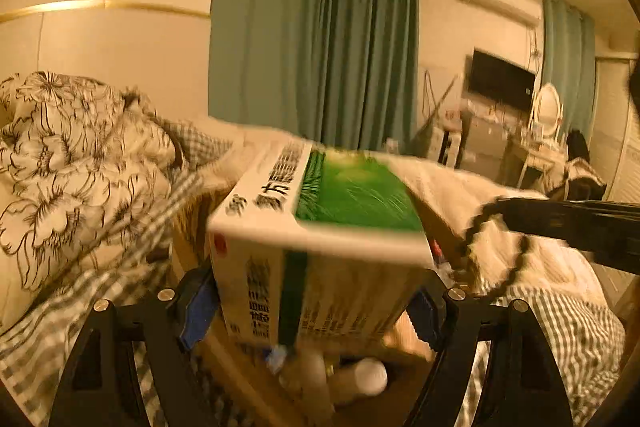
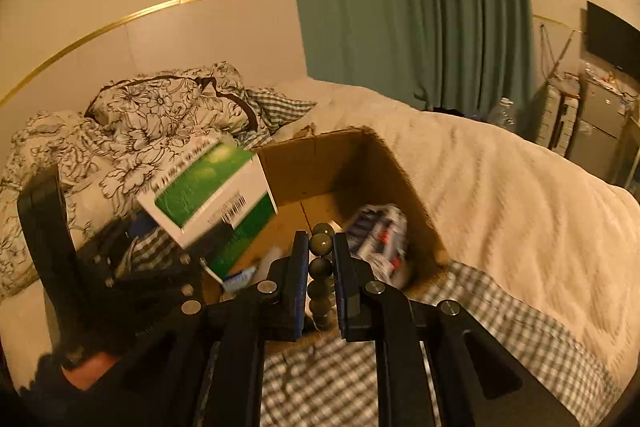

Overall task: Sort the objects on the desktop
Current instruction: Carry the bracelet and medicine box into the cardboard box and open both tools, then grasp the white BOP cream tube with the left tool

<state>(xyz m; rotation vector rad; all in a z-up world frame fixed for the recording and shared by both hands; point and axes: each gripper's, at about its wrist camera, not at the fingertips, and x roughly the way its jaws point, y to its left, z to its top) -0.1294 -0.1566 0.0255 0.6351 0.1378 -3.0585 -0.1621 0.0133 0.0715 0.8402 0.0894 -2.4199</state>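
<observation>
My left gripper (image 1: 316, 311) is shut on a white and green medicine box (image 1: 320, 227) and holds it above an open cardboard box (image 1: 432, 227) on the bed. The right wrist view shows the same medicine box (image 2: 208, 191) over the left edge of the cardboard box (image 2: 344, 163). My right gripper (image 2: 320, 259) is shut on a string of dark green beads (image 2: 321, 267) at the near edge of the cardboard box. Inside it lie a blue and white packet (image 2: 378, 239), a tube (image 2: 244, 277) and a white bottle (image 1: 370, 375).
The box sits on a bed with a cream blanket (image 2: 500, 183), a checked sheet (image 2: 328, 379) and a floral duvet (image 2: 132, 119) at the left. Green curtains (image 1: 316, 47), a TV (image 1: 500, 79) and a dressing table (image 1: 540, 139) stand beyond.
</observation>
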